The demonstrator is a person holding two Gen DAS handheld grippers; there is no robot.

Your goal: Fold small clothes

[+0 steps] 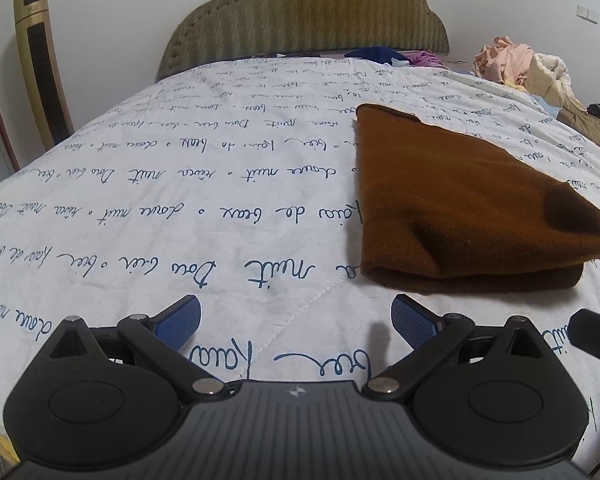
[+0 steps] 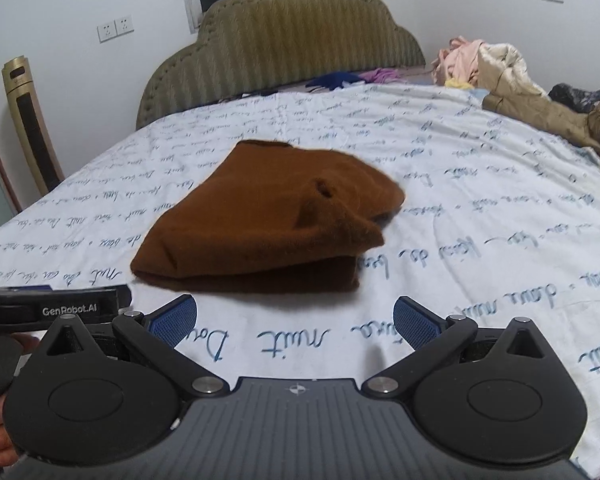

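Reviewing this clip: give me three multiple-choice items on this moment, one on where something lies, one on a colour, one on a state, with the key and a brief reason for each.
1. Where does the garment lie?
A. On the printed bedcover
B. On the floor
C. Over the headboard

2. What colour is the garment?
A. Blue
B. Brown
C. Pink

3. How do the two grippers stand?
A. Both shut on the garment
B. Left shut, right open
C. Both open, holding nothing

Key:
1 A: the garment rests flat on the bedcover, well short of the headboard.
2 B: its cloth is brown in both views.
3 C: the left gripper and right gripper each show their blue pads spread wide with only bedcover between them, short of the garment's near edge.
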